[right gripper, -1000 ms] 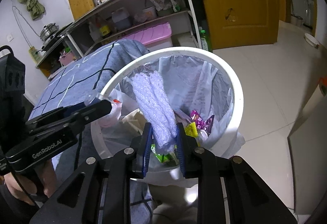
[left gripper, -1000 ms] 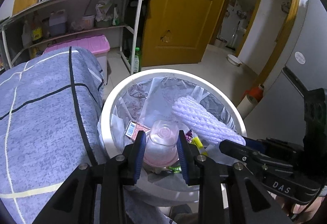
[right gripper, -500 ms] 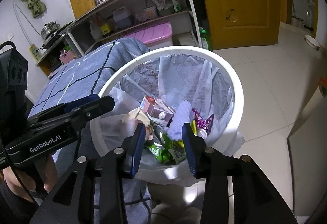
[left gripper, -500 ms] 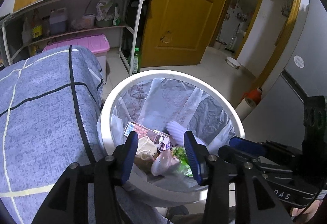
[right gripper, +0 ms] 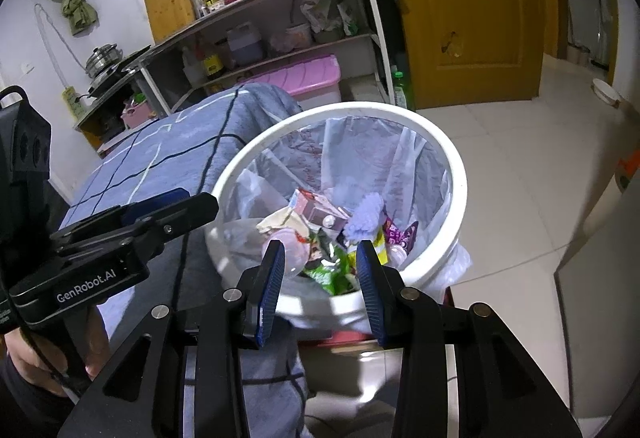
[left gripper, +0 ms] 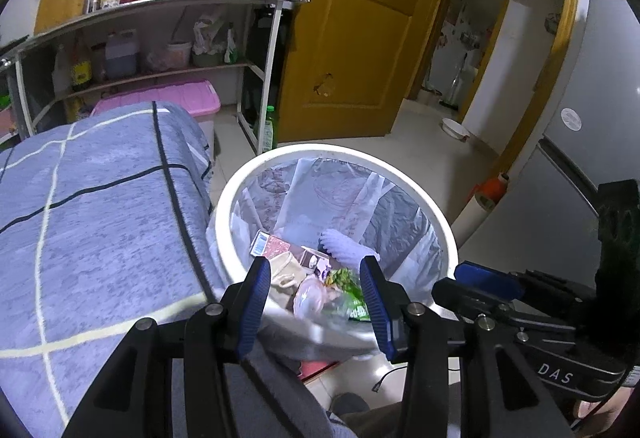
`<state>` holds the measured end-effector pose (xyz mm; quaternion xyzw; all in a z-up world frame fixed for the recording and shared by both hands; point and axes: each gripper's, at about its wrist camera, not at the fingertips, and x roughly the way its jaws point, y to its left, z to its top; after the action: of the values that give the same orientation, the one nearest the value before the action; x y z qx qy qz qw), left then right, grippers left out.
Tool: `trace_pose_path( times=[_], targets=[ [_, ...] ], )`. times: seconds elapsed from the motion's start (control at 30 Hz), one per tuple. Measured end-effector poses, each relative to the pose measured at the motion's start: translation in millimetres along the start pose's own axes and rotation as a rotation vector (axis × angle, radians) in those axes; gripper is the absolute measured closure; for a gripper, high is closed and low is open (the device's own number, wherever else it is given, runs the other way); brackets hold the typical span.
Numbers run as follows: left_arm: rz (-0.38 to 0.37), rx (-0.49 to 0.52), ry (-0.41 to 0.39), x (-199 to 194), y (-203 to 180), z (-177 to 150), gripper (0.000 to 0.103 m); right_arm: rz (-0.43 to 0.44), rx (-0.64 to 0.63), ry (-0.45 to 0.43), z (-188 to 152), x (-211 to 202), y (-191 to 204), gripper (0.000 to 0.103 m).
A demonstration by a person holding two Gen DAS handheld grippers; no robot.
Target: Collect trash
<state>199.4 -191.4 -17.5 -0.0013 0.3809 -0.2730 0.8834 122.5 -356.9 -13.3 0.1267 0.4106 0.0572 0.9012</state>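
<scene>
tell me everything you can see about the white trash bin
The white trash bin is round, upright and looks like plastic, with a thick smooth rim. A thin translucent bag lines it and spills over the edge. It stands on the pale tiled floor, against a blue checked cloth. Inside lie a carton, green and purple wrappers, a clear cup and a lilac foam net. Neither gripper touches it.

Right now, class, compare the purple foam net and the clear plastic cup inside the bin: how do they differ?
The purple foam net is opaque, ribbed and lilac; the clear plastic cup is see-through with a pinkish tint. The net leans toward the bin's far side, while the cup lies tipped over at the near side. Both rest on the trash inside the white bin, held by neither claw.
</scene>
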Motion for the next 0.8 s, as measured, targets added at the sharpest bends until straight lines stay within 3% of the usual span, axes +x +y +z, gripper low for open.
trace_pose_path(
  times=[0.8],
  targets=[
    [0.091, 0.024, -0.097, -112, -13, -61, 0.057, 0.016, -0.101, -0.092, -53, -74, 49, 0.061]
  ],
)
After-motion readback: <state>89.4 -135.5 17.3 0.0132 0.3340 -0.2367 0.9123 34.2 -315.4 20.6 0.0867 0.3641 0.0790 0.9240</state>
